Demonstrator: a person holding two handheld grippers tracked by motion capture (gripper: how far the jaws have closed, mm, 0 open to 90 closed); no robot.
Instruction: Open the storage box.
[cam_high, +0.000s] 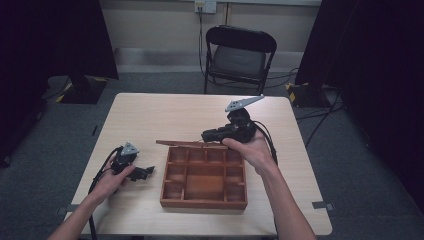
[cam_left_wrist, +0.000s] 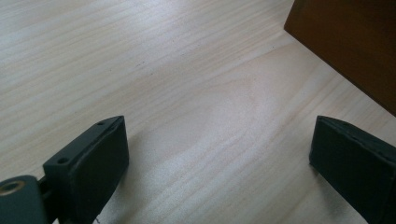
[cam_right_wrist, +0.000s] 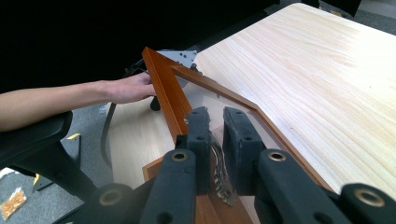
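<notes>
A brown wooden box (cam_high: 202, 202) with several compartments sits on the table, its side (cam_left_wrist: 345, 42) showing in the left gripper view. Its framed lid (cam_high: 185, 144) with a clear pane is lifted off the box's back edge. My right gripper (cam_high: 205, 135) is shut on the lid's (cam_right_wrist: 161, 79) near edge, the jaws (cam_right_wrist: 215, 114) almost touching. My left gripper (cam_high: 147, 172) rests low on the table just left of the box. It is open (cam_left_wrist: 217, 135) with bare wood between its fingers.
The light wooden table (cam_high: 165, 112) has free room behind and on both sides of the box. A black folding chair (cam_high: 239, 52) stands beyond the far edge. Cables lie on the floor at the right. The person's left hand (cam_right_wrist: 126, 88) shows past the lid.
</notes>
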